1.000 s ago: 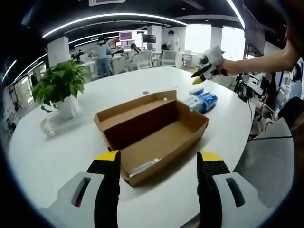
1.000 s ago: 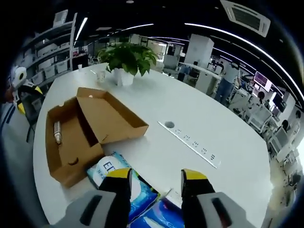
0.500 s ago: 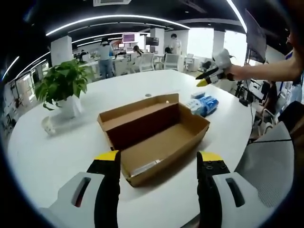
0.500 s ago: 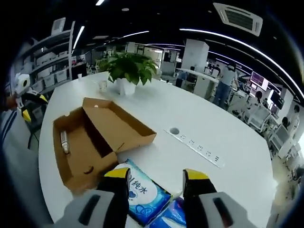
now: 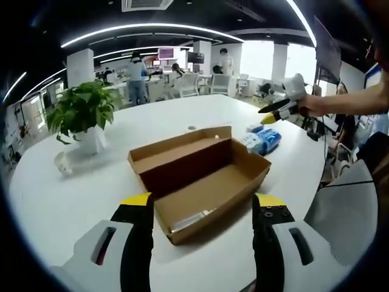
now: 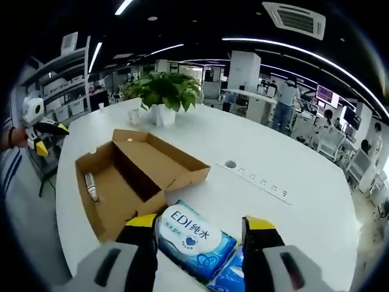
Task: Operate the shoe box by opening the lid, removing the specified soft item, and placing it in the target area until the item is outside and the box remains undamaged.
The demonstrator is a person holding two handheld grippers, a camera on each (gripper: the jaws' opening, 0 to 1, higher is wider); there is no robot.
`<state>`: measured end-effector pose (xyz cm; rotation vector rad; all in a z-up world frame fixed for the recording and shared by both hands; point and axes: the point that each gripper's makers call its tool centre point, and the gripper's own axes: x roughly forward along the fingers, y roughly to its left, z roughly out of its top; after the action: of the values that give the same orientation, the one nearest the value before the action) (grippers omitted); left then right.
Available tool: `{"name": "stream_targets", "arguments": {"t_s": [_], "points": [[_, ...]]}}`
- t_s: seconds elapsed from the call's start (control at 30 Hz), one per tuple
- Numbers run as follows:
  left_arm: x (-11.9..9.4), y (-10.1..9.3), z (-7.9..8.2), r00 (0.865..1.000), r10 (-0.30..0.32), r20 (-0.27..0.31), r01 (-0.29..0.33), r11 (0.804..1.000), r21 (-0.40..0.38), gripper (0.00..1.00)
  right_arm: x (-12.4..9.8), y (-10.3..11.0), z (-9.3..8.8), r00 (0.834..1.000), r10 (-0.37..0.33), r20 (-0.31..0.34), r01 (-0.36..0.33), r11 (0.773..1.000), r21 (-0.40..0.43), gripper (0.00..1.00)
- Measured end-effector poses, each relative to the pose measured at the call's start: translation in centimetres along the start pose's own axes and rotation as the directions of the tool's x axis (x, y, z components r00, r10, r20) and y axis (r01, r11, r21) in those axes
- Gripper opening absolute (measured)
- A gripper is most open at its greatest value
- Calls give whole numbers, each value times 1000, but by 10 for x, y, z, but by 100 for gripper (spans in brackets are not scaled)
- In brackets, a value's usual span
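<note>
The brown cardboard shoe box (image 5: 203, 176) lies open on the white table, its lid folded back flat. A small clear-wrapped item (image 5: 191, 219) rests in its near end. Beyond the box lie blue tissue packs (image 5: 262, 139). My left gripper (image 5: 202, 210) is open, above the box's near edge. In the right gripper view the box (image 6: 130, 179) is to the left, with the tissue packs (image 6: 194, 237) right under my open right gripper (image 6: 200, 228), whose jaws frame the upper pack without touching it. The right gripper (image 5: 281, 107) also hangs above the packs in the left gripper view.
A potted plant (image 5: 80, 115) in a white pot stands at the table's left, with a small cup (image 5: 61, 164) beside it. A power strip (image 6: 258, 182) is set into the table (image 6: 304, 213). A grey chair (image 5: 343, 207) stands at the right. People work at desks behind.
My right gripper has lifted and pulled back from the tissue packs, which now lie whole beneath it. The left view has shifted slightly; the box has not moved.
</note>
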<state>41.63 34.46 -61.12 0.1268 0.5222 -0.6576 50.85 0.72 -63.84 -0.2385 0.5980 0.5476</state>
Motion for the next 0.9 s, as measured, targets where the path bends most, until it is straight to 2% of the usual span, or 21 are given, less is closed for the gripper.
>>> {"name": "stream_targets", "arguments": {"t_s": [0.17, 0.3, 0.5, 0.77, 0.9], "points": [[0, 0, 2, 1000, -7, 1, 7, 1000, 15, 66, -5, 12, 2, 999, -3, 41, 2, 1000, 28, 58], [0, 0, 3, 1000, -10, -1, 10, 1000, 20, 66, -5, 23, -3, 1000, 11, 27, -11, 1000, 7, 60], [2, 1, 3, 1000, -21, -14, 21, 999, 37, 66, -4, 37, -5, 999, 29, 45, -30, 999, 32, 62], [2, 6, 9, 999, -26, -19, 27, 997, 68, 66, -6, 46, -16, 999, 34, 36, -36, 999, 38, 62], [5, 9, 8, 999, -34, -40, 37, 995, 92, 66, -11, 52, -15, 997, 43, 57, -46, 997, 55, 63]]}}
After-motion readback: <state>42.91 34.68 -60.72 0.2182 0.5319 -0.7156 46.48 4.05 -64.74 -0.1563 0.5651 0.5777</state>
